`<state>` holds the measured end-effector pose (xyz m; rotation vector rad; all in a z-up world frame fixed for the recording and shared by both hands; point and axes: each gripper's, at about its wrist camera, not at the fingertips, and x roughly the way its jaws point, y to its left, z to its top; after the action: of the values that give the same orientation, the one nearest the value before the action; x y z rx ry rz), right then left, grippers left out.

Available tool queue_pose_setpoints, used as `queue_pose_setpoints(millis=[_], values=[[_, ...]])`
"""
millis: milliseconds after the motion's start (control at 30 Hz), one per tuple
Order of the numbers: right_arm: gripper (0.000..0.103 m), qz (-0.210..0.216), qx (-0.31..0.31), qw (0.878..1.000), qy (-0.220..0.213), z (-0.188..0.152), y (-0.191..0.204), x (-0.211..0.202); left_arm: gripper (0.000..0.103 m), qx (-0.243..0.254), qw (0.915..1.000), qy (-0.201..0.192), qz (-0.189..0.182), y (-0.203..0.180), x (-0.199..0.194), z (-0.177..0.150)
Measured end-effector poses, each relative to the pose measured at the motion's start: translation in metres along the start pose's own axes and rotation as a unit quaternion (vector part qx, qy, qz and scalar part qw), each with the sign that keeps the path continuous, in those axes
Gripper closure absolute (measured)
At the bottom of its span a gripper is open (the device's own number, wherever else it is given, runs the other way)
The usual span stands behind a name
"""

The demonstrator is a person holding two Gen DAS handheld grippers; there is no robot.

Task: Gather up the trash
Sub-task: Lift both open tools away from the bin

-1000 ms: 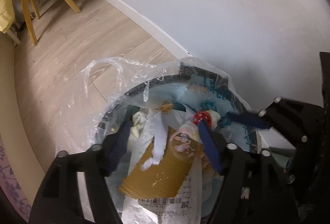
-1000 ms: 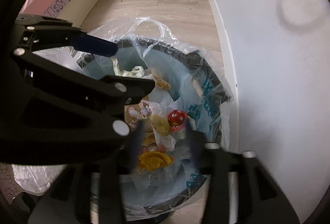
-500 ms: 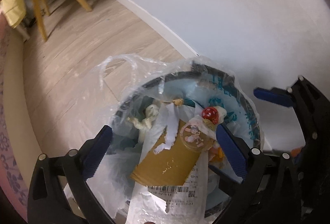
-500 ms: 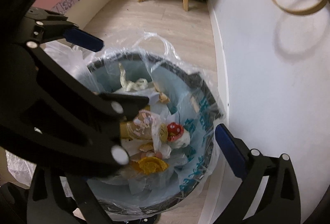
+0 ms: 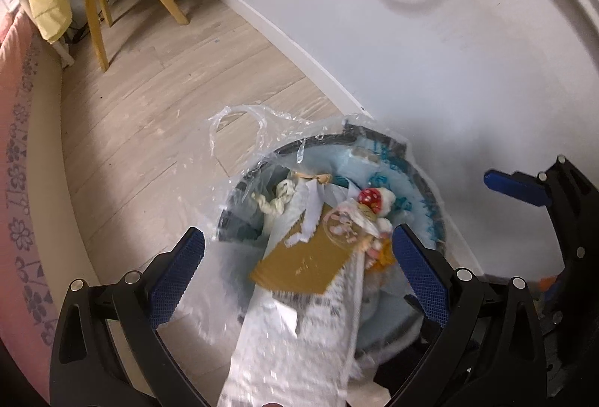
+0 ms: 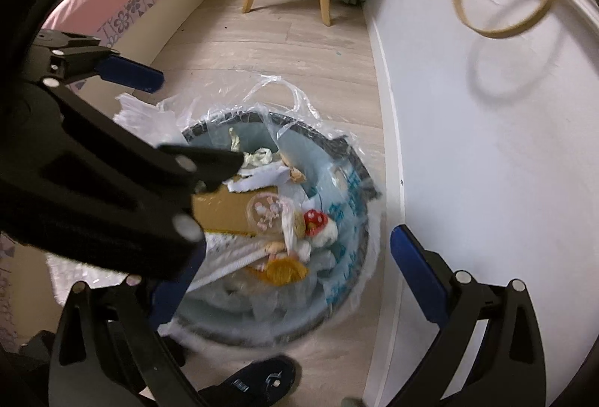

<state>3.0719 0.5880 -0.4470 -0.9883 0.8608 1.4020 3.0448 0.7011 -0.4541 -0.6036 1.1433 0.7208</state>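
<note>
The bin liner (image 5: 239, 145) is thin clear plastic, glossy and crinkled. The box (image 5: 307, 264) looks like matt brown cardboard, with torn white paper (image 5: 310, 216) on it. The floor (image 5: 157, 115) is pale wood-look plank, matt. The gripper pads (image 5: 176, 276) are blue with a rough knurled texture on smooth black plastic arms.

The left gripper (image 5: 297, 270) is hanging with its jaws spread wide, its blue pads (image 5: 174, 279) pressing on nothing. The right gripper (image 6: 295, 279) is pointing downward beside it, jaws likewise gaping and empty. The left gripper's black frame is crossing the left side of the right wrist view.
</note>
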Motion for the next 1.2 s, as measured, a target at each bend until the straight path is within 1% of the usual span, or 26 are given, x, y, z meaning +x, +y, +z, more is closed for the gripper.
queue_pose_setpoints(millis=[133,267,433,533,600,700,833,900,967,1033,1100,1167,1200], values=[[0.007,-0.01,0.006,1.0,0.009,0.007,0.0,-0.038,0.006,-0.01,0.9999,-0.006,0.005,-0.003,-0.043,0.004],[0.007,-0.016,0.014,1.0,-0.006,0.021,-0.002,-0.09,0.006,-0.016,0.9997,-0.019,0.006,-0.01,-0.089,0.01],[0.007,-0.023,0.028,0.999,-0.019,0.035,-0.009,-0.139,0.006,-0.021,0.9989,-0.04,0.01,-0.02,-0.151,0.018],[0.007,-0.03,0.033,0.999,-0.021,0.042,-0.008,-0.167,0.006,-0.031,0.9983,-0.046,0.019,-0.024,-0.184,0.022],[0.007,-0.032,0.034,0.999,-0.025,0.045,-0.008,-0.188,0.006,-0.05,0.9972,-0.05,0.026,-0.023,-0.207,0.021],[0.007,-0.026,0.029,0.999,-0.03,0.047,-0.006,-0.214,0.006,-0.079,0.9953,-0.05,0.026,-0.021,-0.235,0.016],[0.007,-0.014,-0.004,0.999,-0.042,0.045,0.004,-0.245,0.006,-0.098,0.9935,-0.049,0.032,-0.022,-0.267,0.0],[0.007,-0.003,-0.019,0.998,-0.052,0.041,0.007,-0.257,0.006,-0.118,0.991,-0.051,0.038,-0.021,-0.283,-0.013],[0.007,0.014,-0.035,0.998,-0.054,0.037,0.011,-0.262,0.006,-0.143,0.9872,-0.048,0.052,-0.017,-0.295,-0.028],[0.007,0.028,-0.053,0.997,-0.048,0.033,0.014,-0.266,0.006,-0.179,0.9806,-0.039,0.071,-0.013,-0.304,-0.046],[0.007,0.043,-0.083,0.995,-0.04,0.032,0.019,-0.27,0.006,-0.236,0.9678,-0.032,0.081,-0.007,-0.317,-0.068],[0.007,0.051,-0.111,0.992,-0.042,0.031,0.025,-0.275,0.006,-0.284,0.955,-0.03,0.079,-0.004,-0.329,-0.088],[0.007,0.054,-0.125,0.99,-0.044,0.031,0.027,-0.278,0.006,-0.298,0.9504,-0.031,0.082,-0.003,-0.335,-0.097]])
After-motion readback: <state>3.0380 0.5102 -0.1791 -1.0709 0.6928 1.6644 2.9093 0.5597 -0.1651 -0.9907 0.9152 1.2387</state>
